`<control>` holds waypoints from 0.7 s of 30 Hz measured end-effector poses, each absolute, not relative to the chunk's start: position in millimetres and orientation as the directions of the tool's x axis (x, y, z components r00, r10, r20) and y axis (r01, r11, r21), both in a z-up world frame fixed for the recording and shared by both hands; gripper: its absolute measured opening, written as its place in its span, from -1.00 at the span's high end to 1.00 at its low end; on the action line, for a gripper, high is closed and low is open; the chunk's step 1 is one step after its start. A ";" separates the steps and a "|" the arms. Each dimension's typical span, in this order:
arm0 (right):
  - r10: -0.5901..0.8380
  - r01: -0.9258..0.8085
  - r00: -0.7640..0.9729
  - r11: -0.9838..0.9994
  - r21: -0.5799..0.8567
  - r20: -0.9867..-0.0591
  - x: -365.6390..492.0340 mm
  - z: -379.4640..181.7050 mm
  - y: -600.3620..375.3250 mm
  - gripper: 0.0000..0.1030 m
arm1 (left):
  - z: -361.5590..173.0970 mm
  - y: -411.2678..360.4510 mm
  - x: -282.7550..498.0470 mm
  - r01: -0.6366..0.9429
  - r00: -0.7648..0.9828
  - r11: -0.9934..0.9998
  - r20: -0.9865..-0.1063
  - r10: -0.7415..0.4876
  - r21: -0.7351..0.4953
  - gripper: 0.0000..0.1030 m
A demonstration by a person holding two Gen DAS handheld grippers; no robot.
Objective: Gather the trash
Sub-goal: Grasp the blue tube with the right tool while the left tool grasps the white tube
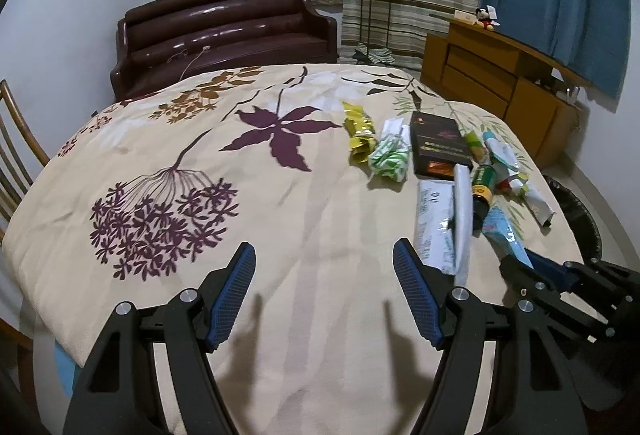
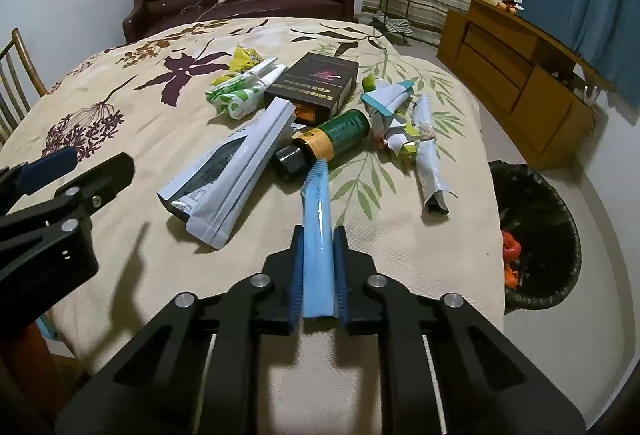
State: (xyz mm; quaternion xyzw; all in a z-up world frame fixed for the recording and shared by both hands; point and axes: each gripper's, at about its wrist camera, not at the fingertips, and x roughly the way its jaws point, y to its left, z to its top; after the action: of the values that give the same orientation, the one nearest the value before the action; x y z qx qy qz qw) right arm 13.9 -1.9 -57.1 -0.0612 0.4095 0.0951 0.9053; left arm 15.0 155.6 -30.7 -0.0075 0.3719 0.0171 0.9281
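Note:
Trash lies on the flowered tablecloth [image 1: 280, 219]. My right gripper [image 2: 318, 239] is shut on a light blue wrapper [image 2: 317, 219], also visible in the left wrist view [image 1: 505, 231]. Ahead of it lie a green bottle [image 2: 340, 133], a white pouch [image 2: 236, 171], a dark box [image 2: 316, 83], a green-white wrapper [image 2: 236, 99], a yellow wrapper [image 2: 244, 61] and crumpled papers [image 2: 404, 115]. My left gripper [image 1: 324, 255] is open and empty over bare cloth, left of the white pouch [image 1: 436, 219].
A black-lined trash bin [image 2: 536, 235] with orange scraps stands on the floor right of the table. A dark sofa [image 1: 224, 31] is behind the table, a wooden cabinet [image 1: 500, 83] at the right, a chair [image 1: 16, 147] at the left.

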 end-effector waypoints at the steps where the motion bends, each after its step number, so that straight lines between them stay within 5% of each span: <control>1: 0.124 -0.220 0.647 0.975 -0.029 -0.753 14.0 -56.6 -4.0 0.74 | -30.5 153.4 15.8 -0.033 0.722 0.999 -0.691 0.023 -0.001 -0.35; 21: 0.161 -0.196 0.645 0.980 0.042 -0.747 16.9 -55.0 -37.0 0.74 | -44.0 120.5 52.5 0.037 0.657 0.999 -0.753 -0.038 -0.017 -0.35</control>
State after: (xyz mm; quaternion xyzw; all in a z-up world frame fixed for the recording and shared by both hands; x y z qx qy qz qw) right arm 16.9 -37.0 -55.0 -0.0214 0.4099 0.0985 0.9066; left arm 52.5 120.5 -44.0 -0.0001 0.4138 -0.0205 0.9101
